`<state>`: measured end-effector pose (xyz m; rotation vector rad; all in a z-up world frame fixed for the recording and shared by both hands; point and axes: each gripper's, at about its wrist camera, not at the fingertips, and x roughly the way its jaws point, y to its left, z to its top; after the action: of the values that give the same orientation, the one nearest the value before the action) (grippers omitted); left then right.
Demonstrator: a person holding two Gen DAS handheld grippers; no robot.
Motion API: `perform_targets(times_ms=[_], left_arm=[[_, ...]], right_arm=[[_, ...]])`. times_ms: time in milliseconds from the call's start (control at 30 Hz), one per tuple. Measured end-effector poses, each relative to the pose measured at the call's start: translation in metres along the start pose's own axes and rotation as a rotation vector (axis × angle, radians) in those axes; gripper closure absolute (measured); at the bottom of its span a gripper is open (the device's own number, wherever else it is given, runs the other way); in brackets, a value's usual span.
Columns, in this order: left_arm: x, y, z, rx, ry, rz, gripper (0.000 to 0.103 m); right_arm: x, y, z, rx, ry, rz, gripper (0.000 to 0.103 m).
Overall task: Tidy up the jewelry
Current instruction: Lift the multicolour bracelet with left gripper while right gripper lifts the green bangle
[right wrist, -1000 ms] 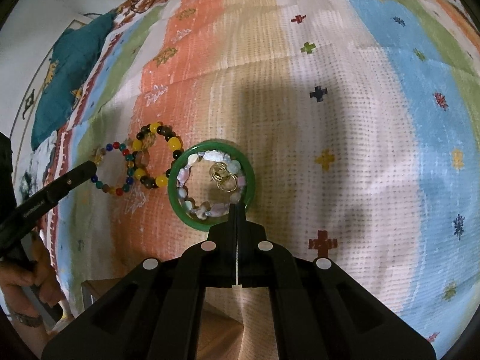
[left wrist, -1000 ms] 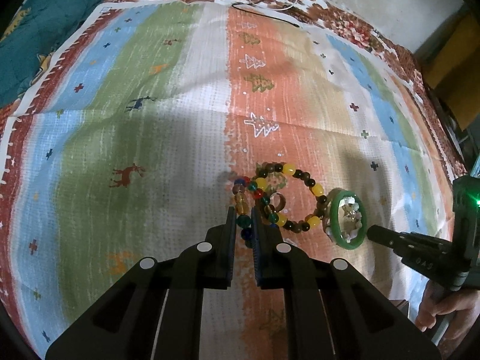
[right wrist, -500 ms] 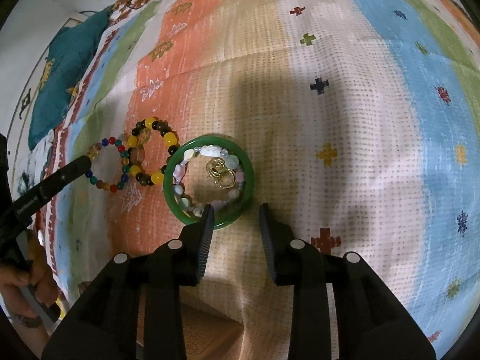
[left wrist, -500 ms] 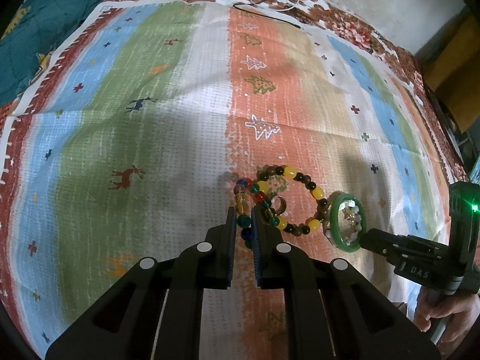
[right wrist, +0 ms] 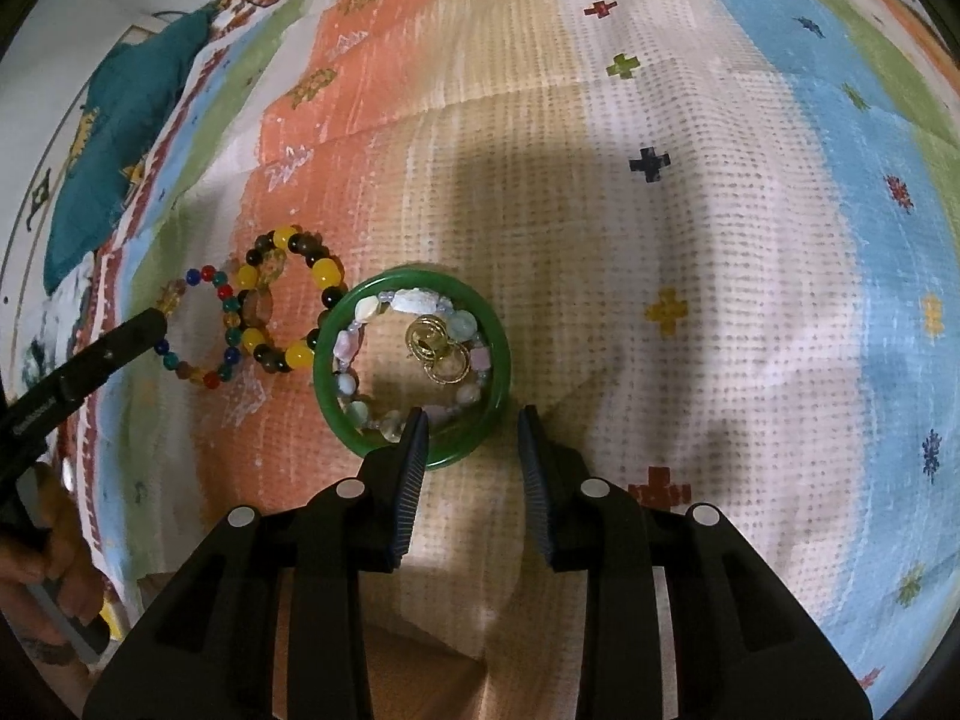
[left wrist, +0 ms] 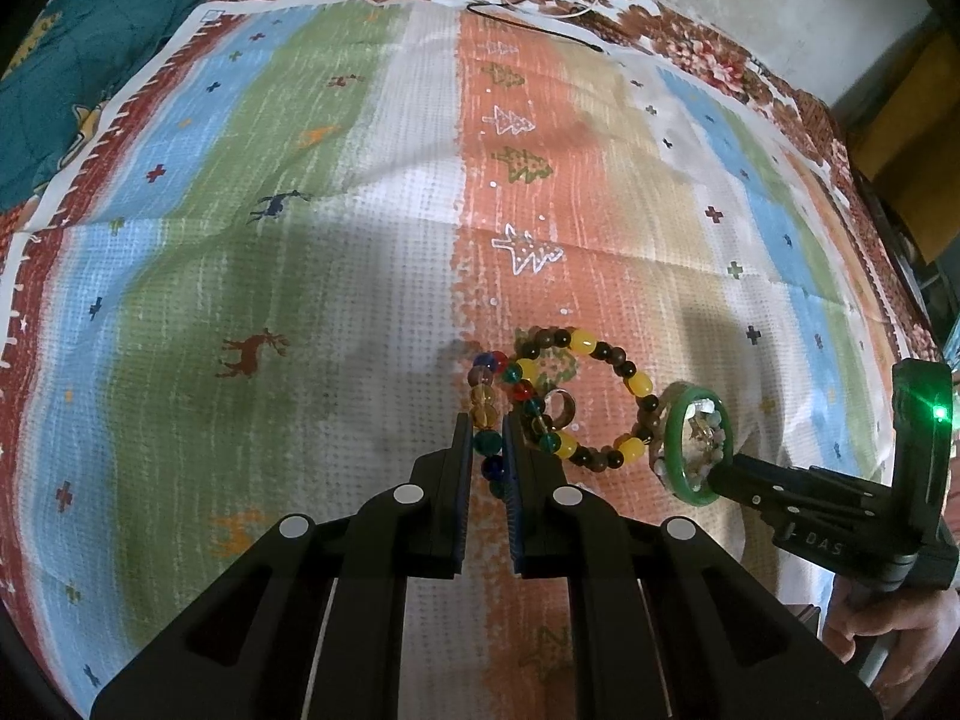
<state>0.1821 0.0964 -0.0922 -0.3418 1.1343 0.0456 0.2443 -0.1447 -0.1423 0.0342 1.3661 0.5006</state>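
The left gripper [left wrist: 487,450] pinches the multicoloured bead bracelet [left wrist: 489,414] mid-cloth. The right gripper [right wrist: 471,441] stands spread over the green bangle's [right wrist: 384,432] near rim. The striped cloth [right wrist: 720,240] is bare toward its far edge.

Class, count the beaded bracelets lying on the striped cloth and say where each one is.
3: the multicoloured bracelet at the left, the yellow-and-brown bracelet overlapping it, and the pale stone bracelet inside the green bangle. None seems hidden.

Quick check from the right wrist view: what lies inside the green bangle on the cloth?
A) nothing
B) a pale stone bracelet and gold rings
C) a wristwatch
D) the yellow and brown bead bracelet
B: within the green bangle lie a pale stone bracelet and gold rings.
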Motion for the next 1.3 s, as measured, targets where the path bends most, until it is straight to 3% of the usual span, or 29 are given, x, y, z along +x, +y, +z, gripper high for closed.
perform_targets(times_ms=[133, 233, 500, 667, 1300], left_arm=[[0.002, 0.001, 0.000, -0.005, 0.004, 0.007, 0.093], [0.003, 0.001, 0.000, -0.004, 0.004, 0.008, 0.093], [0.003, 0.002, 0.000, -0.005, 0.002, 0.008, 0.093], [-0.003, 0.000, 0.000, 0.003, -0.005, -0.005, 0.094], [-0.040, -0.018, -0.006, 0.032, -0.062, -0.049, 0.094]], right_arm=[[0.002, -0.004, -0.001, 0.006, -0.002, 0.003, 0.075], [0.000, -0.010, 0.000, 0.031, 0.004, -0.002, 0.088], [0.001, -0.010, 0.000, 0.020, -0.002, -0.007, 0.089], [-0.006, -0.013, 0.002, 0.029, -0.014, -0.002, 0.096], [-0.042, 0.010, -0.006, -0.094, -0.104, -0.067, 0.096]])
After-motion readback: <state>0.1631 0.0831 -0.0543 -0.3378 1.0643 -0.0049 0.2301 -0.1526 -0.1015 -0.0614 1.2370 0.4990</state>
